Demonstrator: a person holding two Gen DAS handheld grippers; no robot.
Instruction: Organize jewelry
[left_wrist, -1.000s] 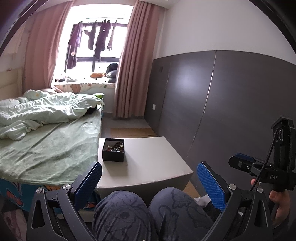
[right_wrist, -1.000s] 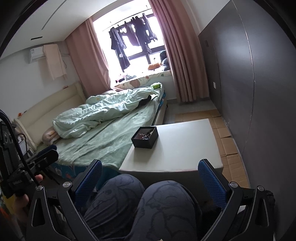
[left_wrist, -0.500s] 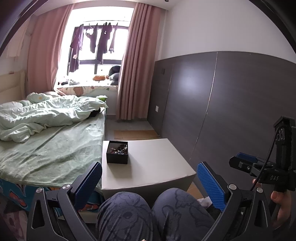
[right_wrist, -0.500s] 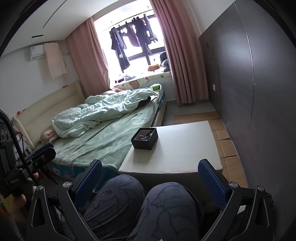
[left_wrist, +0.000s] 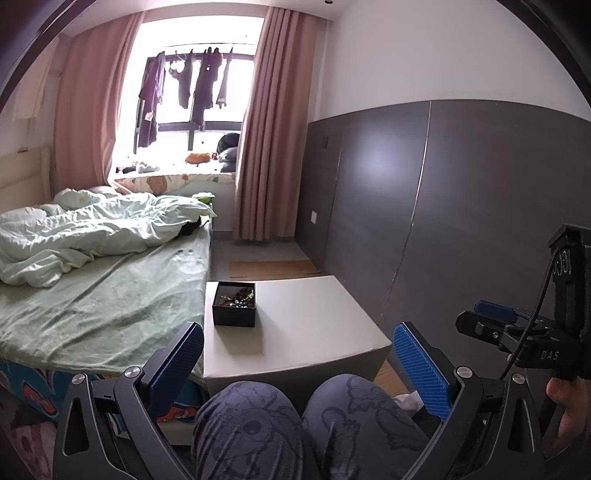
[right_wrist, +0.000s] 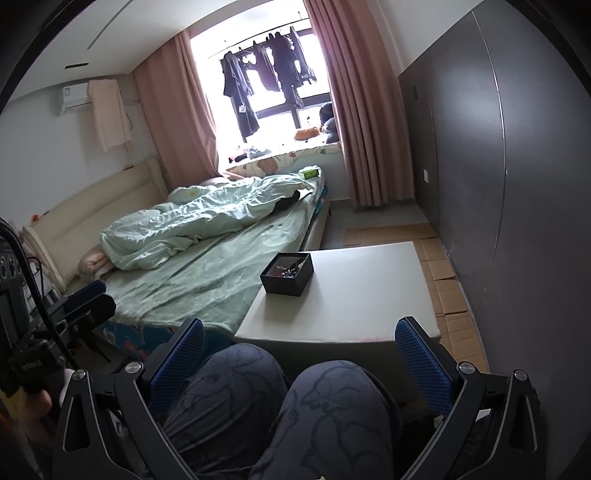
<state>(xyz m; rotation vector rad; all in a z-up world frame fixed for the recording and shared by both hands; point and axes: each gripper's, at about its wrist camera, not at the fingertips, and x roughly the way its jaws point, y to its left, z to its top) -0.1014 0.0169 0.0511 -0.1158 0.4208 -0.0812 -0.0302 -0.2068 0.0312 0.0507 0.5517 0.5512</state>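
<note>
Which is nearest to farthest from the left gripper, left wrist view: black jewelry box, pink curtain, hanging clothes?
From the left gripper:
1. Black jewelry box, just ahead on the white table's left edge.
2. Pink curtain, ahead, right of the window.
3. Hanging clothes, outside the glass.

The only lettering I can make out clearly is "DAS", in pale capitals on the black mount (left_wrist: 550, 355) of my right gripper (left_wrist: 493, 314), at about three o'clock in the left wrist view. Just above it, on the upright black block (left_wrist: 565, 258), there is a round mark too blurred to read. At nine o'clock in the right wrist view, the print on the mount of my left gripper (right_wrist: 86, 299) is illegible.
</note>
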